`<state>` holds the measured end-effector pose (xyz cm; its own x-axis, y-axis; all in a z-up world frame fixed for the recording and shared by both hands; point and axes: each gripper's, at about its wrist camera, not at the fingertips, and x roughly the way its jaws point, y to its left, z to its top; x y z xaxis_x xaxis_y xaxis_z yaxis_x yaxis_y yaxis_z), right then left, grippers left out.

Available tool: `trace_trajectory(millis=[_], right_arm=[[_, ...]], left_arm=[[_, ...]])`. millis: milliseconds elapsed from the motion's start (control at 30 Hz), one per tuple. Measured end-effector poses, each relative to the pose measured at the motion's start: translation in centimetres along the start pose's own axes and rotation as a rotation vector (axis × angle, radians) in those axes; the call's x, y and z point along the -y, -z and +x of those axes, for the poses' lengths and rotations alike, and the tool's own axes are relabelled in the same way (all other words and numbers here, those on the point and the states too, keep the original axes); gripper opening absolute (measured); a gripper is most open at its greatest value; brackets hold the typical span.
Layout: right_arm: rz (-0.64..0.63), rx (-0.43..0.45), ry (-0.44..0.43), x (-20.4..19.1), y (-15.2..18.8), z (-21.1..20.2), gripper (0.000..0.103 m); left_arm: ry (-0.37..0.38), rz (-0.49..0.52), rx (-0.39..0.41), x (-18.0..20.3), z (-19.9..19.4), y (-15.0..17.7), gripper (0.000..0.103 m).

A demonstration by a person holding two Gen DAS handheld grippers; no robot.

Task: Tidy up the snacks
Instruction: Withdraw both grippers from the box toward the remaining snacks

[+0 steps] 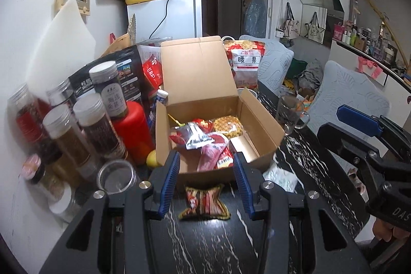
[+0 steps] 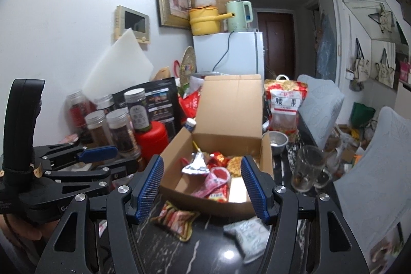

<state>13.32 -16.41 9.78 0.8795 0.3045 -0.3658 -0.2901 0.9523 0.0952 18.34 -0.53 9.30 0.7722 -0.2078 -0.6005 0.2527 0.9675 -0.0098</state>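
An open cardboard box [image 1: 259,122] [image 2: 177,150] stands on the black marble table with its lid upright and several snack packets inside. In front of it lie a red-and-yellow snack packet [image 1: 204,202] [image 2: 177,218] and a pale green-white packet [image 1: 280,176] [image 2: 246,235]. My left gripper [image 1: 206,158] [image 2: 113,161] hovers above the red packet, just short of the box front. It is open with nothing between its blue pads. My right gripper [image 2: 201,163] [image 1: 341,130] is beside it on the right, also facing the box, open and empty.
Tall clear jars [image 1: 64,130] and a red canister [image 1: 133,127] crowd the table's left side. A glass mug [image 2: 308,168] and a metal bowl [image 2: 277,141] stand right of the box. A cashew bag [image 1: 246,63] leans behind it. Cushioned chairs line the right edge.
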Motion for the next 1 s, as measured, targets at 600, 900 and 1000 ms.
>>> trace_trajectory(millis=[600,900,1000], right_arm=[[0.034,-0.068,-0.012,0.1,6.8,-1.4,0.065],[0.071,-0.14,-0.021,1.1,10.3,1.1,0.065],[0.08,-0.165,-0.015,1.5,11.2,2.2,0.065]], left_arm=[[0.075,-0.041,-0.118,0.8,1.1,6.9,0.043],[0.085,-0.056,-0.172,0.9,3.7,9.2,0.043],[0.069,-0.068,-0.181,0.8,4.7,10.0,0.043]])
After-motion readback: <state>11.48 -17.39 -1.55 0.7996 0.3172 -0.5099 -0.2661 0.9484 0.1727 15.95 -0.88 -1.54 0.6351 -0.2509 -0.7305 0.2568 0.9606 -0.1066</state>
